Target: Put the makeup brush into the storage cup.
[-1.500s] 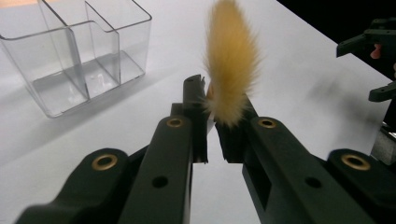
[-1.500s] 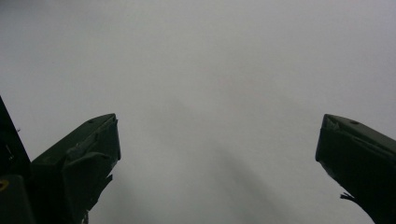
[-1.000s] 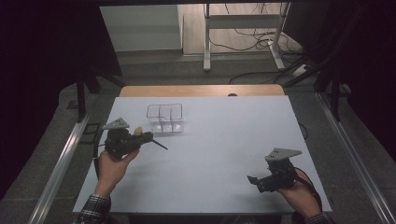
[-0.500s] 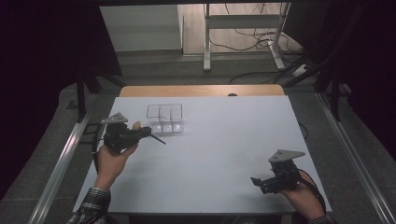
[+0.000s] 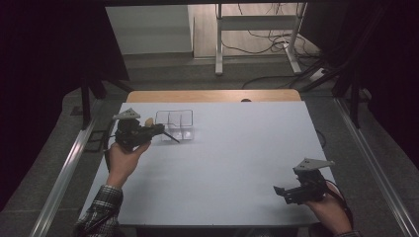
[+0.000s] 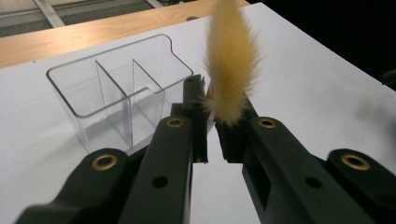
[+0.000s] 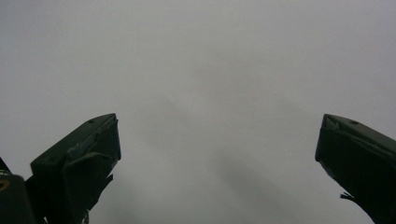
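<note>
My left gripper [image 5: 157, 130] is shut on a brush [image 5: 148, 121] with a fluffy tan head and a thin dark handle that sticks out toward the right. In the left gripper view the tan bristles [image 6: 231, 70] stand up between the closed jaws of the left gripper [image 6: 211, 95]. A clear plastic organizer [image 5: 174, 123] with three compartments stands just right of and beyond it, and looks empty in the left gripper view [image 6: 116, 84]. My right gripper [image 5: 285, 192] rests near the table's front right, open, its jaws [image 7: 217, 140] wide apart over bare white surface.
The white table [image 5: 237, 148] has a wooden strip along its far edge [image 5: 212, 96]. Metal rails run along both sides. Beyond the far edge are a desk frame [image 5: 257, 29] and cables on the floor.
My left hand has carried the brush away from the person and a little higher, closer to the organizer. The right hand has stayed almost where it was.
</note>
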{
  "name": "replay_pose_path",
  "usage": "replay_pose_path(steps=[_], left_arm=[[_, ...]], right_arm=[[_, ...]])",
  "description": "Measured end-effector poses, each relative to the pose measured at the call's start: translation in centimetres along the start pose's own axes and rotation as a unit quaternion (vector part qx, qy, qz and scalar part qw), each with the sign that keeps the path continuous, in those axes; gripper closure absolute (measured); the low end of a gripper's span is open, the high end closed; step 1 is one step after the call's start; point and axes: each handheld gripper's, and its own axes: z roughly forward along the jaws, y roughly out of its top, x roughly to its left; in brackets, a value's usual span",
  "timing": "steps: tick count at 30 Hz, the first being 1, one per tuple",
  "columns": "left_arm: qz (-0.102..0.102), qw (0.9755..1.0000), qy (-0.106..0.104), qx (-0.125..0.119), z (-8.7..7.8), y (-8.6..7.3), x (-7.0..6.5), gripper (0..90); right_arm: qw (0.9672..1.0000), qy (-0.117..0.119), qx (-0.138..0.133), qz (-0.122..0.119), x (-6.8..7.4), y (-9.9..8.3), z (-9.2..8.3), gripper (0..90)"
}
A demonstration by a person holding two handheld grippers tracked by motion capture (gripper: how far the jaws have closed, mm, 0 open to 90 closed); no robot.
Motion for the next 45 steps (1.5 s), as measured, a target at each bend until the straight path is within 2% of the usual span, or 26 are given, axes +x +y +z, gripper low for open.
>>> replay_pose_path(steps=[13, 19, 34, 45], left_arm=[[0.011, 0.9999, 0.009, 0.003, 1.6, 2.6, 0.2, 83.0], [0.017, 0.9997, 0.016, 0.004, 2.3, 3.6, 0.3, 83.1], [0.028, 0.9990, 0.034, 0.006, 3.6, 5.9, 0.7, 83.0], [0.037, 0.9979, 0.050, 0.019, 5.1, 7.4, 0.7, 83.0]], right_arm=[[0.9999, 0.003, 0.004, 0.013, -0.5, -0.8, -0.5, 0.0], [0.9998, 0.004, -0.003, 0.022, -0.6, -1.0, -0.6, 0.0], [0.9997, 0.005, -0.004, 0.022, -0.6, -1.0, -0.7, 0.0], [0.9997, 0.008, -0.005, 0.024, -0.7, -1.0, -0.6, 0.0]])
